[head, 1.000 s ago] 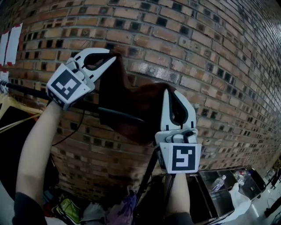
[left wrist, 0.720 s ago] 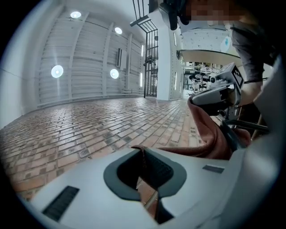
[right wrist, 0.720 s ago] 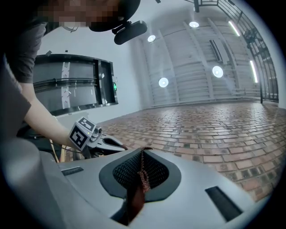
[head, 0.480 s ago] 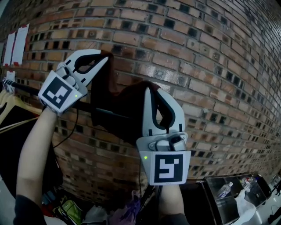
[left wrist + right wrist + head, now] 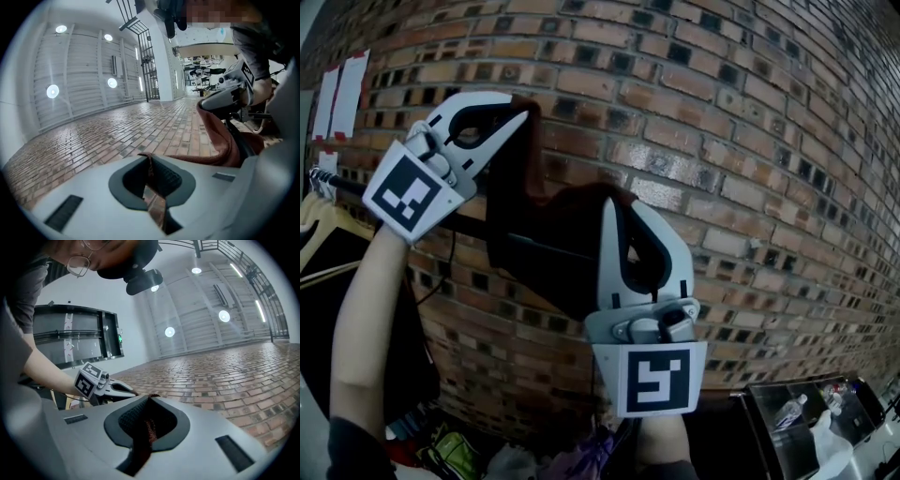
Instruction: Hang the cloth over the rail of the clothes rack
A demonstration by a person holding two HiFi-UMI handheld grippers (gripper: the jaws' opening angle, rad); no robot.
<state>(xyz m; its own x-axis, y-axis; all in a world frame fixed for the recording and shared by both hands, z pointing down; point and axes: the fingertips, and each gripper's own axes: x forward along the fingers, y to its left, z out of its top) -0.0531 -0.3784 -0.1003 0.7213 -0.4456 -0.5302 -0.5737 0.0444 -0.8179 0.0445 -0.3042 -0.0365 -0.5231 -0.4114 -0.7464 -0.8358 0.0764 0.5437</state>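
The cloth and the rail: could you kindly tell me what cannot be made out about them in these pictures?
1. Head view: whether the cloth already rests on the rail; the cloth itself covers the rail's middle.
2. Head view: the cloth's lower edge, hidden behind the right claw.
3. Head view: the rail's right end, behind cloth and claw.
4. Right gripper view: most of the cloth, blocked by the claw's own body.

Cloth (image 5: pixel 546 246) dark maroon-brown, rust-red in the left gripper view. Left gripper (image 5: pixel 523 111) and right gripper (image 5: pixel 614 202) white, each with a black-and-white square-patterned marker. Wall (image 5: pixel 750 141) red-brown brick with pale mortar lines — rail (image 5: pixel 467 225) black.
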